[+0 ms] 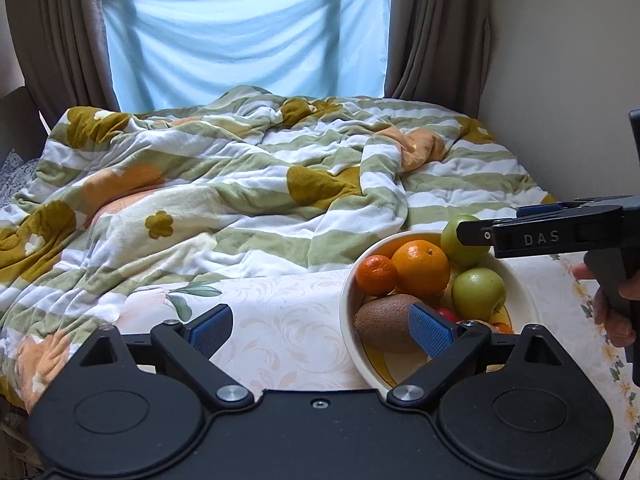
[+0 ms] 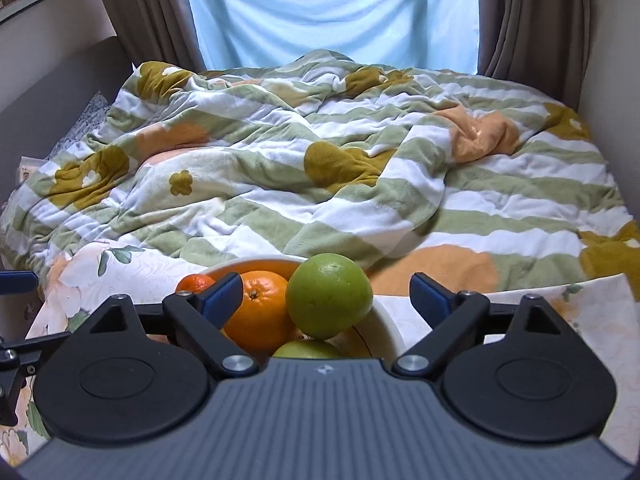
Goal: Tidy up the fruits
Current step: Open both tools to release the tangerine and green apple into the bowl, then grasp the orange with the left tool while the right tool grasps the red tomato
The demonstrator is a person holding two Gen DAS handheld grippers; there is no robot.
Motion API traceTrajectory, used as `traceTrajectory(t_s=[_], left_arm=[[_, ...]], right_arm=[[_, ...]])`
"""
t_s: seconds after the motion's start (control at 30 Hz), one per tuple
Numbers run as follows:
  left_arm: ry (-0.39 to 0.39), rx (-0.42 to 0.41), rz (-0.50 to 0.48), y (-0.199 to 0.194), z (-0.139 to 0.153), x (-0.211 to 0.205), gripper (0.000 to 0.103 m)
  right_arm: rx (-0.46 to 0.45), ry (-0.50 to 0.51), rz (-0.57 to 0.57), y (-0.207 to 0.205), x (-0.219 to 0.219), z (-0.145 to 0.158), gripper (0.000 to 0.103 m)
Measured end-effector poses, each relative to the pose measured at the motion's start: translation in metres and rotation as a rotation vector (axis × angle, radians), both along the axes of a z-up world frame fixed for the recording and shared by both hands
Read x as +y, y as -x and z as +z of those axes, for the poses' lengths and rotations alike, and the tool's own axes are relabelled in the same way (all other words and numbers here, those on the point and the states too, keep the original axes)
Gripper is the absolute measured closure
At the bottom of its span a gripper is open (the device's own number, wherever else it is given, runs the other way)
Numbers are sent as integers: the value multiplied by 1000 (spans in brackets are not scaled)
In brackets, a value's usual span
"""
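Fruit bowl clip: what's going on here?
A person holds a gripper in each hand over a bowl of fruit on a floral cloth beside a bed. The right gripper, open, brackets a green apple atop the pile. The left gripper, open and empty, sits near the kiwi. Nothing is gripped yet.

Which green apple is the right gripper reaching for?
The far apple at the bowl's back rim, between the right gripper's open fingers; the other apple sits nearer.
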State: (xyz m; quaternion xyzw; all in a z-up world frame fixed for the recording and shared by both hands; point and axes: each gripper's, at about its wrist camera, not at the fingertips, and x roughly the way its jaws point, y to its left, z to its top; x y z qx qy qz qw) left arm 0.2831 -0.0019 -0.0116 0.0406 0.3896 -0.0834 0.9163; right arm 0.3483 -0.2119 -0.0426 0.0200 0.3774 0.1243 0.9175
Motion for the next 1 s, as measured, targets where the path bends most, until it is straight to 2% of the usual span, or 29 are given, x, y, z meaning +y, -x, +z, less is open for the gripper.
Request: traceTrajectory(t_s=[0.27,0.63,0.8,1.0], left_arm=[[5,-69,26,37,28,-6,6],[21,-162,81,114,65,-7,5],[28,-167,102,140,68,-1,4],[40,-143,125,155,57,15,1]], right_arm=[[-48,4,-9,43,-12,39,0],[-118,17,-38,127,-32,88,0],[-148,21,-33,163,-35,98,0],[-155,46,-35,192,-32,91,0]])
